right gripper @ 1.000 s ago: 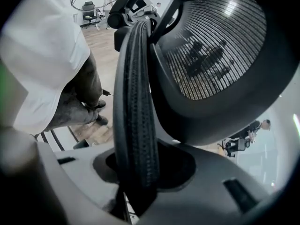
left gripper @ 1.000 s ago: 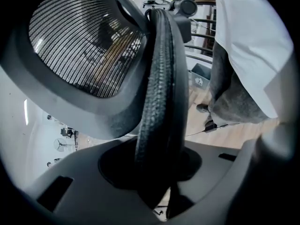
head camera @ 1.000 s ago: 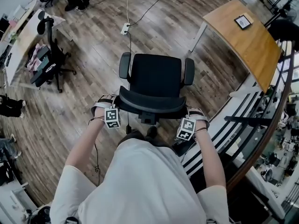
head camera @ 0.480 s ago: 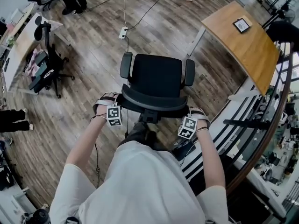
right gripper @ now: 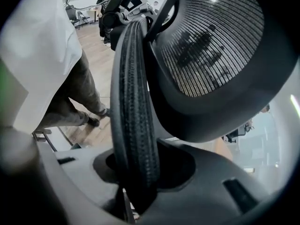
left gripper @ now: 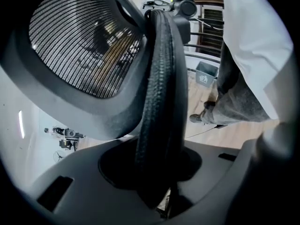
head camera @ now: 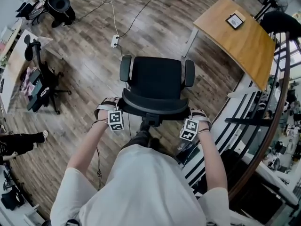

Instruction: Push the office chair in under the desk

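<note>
Mid-push, the office chair (head camera: 156, 81) is clamped at its backrest by left gripper (head camera: 114, 111) and right gripper (head camera: 192, 120); steering toward the desk (head camera: 235, 39) at one o'clock is needed.

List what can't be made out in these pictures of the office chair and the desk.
- Wheels and base of the office chair: head view, hidden under its seat and backrest.
- Space under the desk: head view, covered by the desktop seen from above.
- Screen of the small device on the desk: head view, too small to read.
- Chair seat and armrests: both gripper views, blocked by the backrest close up.
</note>
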A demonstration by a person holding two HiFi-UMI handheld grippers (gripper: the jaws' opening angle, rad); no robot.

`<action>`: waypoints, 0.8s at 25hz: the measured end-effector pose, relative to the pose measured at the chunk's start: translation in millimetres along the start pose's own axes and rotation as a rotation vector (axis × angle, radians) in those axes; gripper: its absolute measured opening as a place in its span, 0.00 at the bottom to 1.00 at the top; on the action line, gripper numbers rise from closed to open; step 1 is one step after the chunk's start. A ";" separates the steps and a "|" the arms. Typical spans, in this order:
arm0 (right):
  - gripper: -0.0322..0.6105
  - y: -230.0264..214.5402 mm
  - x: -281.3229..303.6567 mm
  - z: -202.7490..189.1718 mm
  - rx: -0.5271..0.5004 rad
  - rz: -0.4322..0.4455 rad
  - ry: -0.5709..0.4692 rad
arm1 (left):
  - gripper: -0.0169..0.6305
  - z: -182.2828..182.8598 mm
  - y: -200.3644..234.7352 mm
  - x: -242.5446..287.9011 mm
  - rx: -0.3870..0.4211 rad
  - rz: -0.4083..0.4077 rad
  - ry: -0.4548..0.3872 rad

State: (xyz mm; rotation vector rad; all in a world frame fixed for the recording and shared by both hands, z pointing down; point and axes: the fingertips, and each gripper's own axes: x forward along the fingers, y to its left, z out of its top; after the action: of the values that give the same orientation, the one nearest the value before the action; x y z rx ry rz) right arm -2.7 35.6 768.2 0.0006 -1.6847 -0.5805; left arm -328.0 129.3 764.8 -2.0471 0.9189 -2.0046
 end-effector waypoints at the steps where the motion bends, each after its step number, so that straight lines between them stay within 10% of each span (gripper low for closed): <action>1: 0.25 -4.6 1.2 -0.7 0.005 0.001 0.003 | 0.21 0.8 6.0 3.5 0.006 -0.002 -0.004; 20: 0.25 -47.8 16.6 -28.4 0.212 -0.024 0.083 | 0.22 37.8 108.1 68.4 0.182 -0.006 -0.112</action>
State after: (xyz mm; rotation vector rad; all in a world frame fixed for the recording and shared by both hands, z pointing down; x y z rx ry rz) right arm 4.9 -22.0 768.0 0.1956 -1.6604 -0.4116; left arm -332.3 -4.0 766.2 -2.0401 0.6832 -1.8777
